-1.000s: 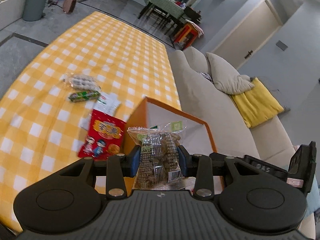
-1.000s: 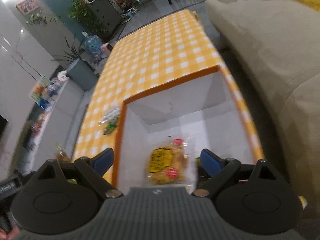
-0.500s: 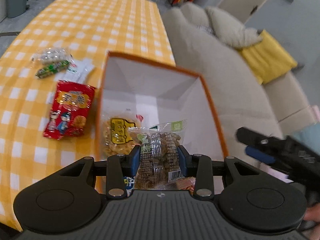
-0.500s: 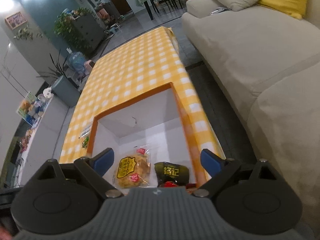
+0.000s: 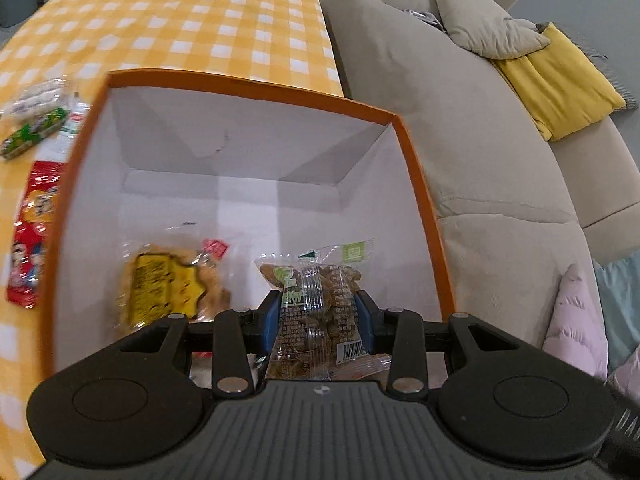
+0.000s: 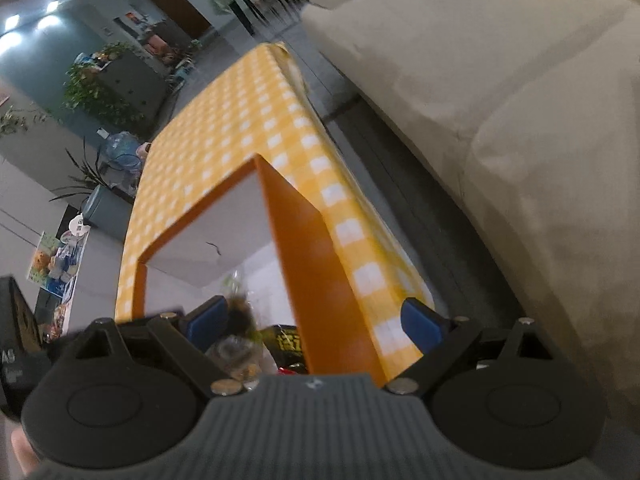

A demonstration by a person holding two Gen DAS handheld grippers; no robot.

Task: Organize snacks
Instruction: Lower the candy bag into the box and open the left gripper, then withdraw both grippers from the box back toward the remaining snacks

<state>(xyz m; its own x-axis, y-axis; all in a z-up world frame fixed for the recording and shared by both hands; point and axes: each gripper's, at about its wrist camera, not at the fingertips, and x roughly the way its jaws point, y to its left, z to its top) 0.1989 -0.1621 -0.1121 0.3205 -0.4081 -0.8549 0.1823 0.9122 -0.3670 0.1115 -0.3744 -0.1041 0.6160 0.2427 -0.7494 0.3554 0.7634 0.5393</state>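
Clamping a clear snack packet [image 5: 316, 304] between its blue pads, the left gripper [image 5: 316, 314] hangs over the orange box [image 5: 256, 88], where a yellow-labelled snack [image 5: 168, 286] lies inside. Beside the box's right wall, the right gripper [image 6: 316, 318] gapes wide, holding nothing.

The left wrist camera looks steeply down from close above into the orange-rimmed box [image 5: 256, 92] at the table's [image 5: 200, 20] sofa-side edge. The right wrist camera sits low beside that box's [image 6: 316, 272] outer wall, tilted, facing along the table [image 6: 240, 120]. Both share box and tablecloth.
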